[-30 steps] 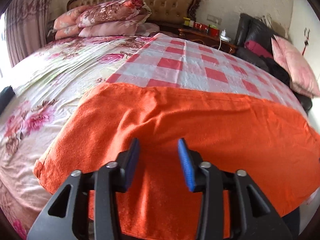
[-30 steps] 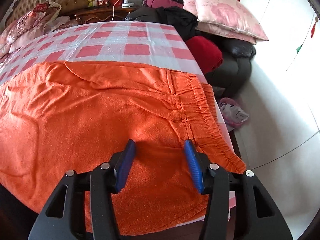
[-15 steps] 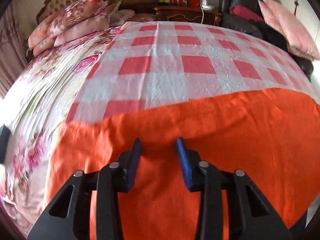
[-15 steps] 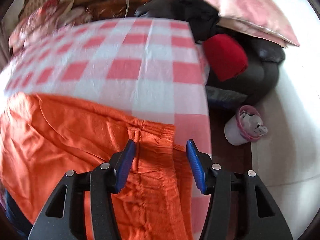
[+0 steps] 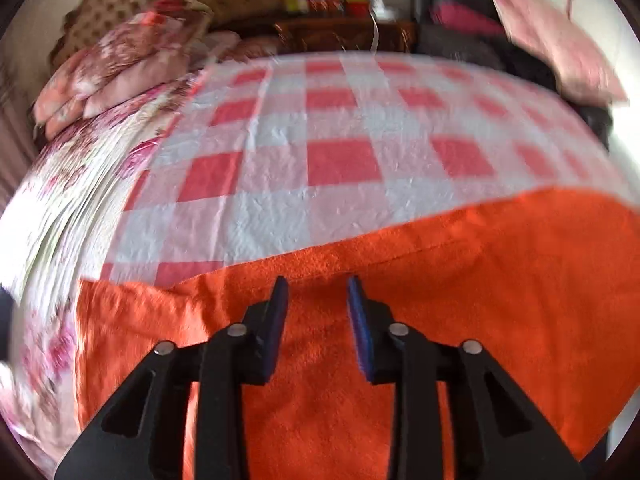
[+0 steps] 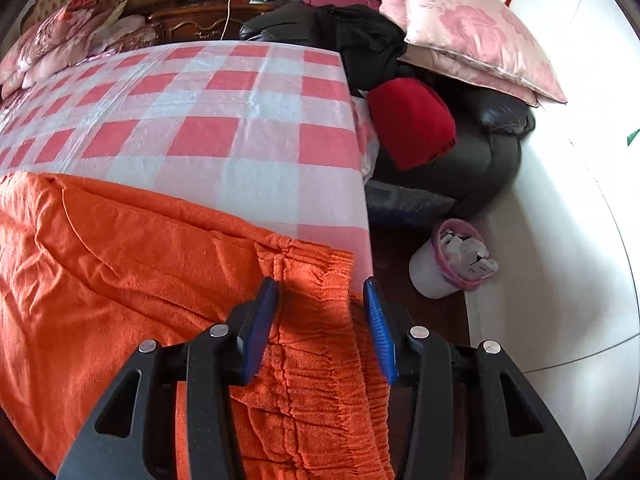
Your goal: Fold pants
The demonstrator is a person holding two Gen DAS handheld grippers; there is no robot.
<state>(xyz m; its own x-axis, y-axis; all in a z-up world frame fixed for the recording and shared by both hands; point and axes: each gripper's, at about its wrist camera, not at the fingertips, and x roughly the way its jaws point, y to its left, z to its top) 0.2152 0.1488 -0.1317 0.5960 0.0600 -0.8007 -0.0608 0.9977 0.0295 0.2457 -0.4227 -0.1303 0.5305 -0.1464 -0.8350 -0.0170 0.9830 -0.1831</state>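
Orange fleece pants [image 5: 460,288] lie spread flat on the red-and-white checked cloth [image 5: 344,160] over the bed. In the right wrist view the pants [image 6: 120,264] show their gathered elastic waistband [image 6: 316,280] at the bed's right edge. My left gripper [image 5: 314,290] is open and empty, its fingertips just over the far hem of the pants. My right gripper [image 6: 320,294] is open and empty, with its jaws either side of the waistband's far corner, low over it.
The checked cloth [image 6: 240,120] ends at the bed's right edge. Beyond it stand a dark sofa [image 6: 480,148] with a red cushion [image 6: 412,124] and pink pillows [image 6: 468,40], and a white bin [image 6: 444,268] on the floor. Floral pillows [image 5: 120,60] and a nightstand [image 5: 344,32] are at the back.
Both grippers have moved forward across the pants to the far edge, the right one to the waistband corner. Both have stayed open.
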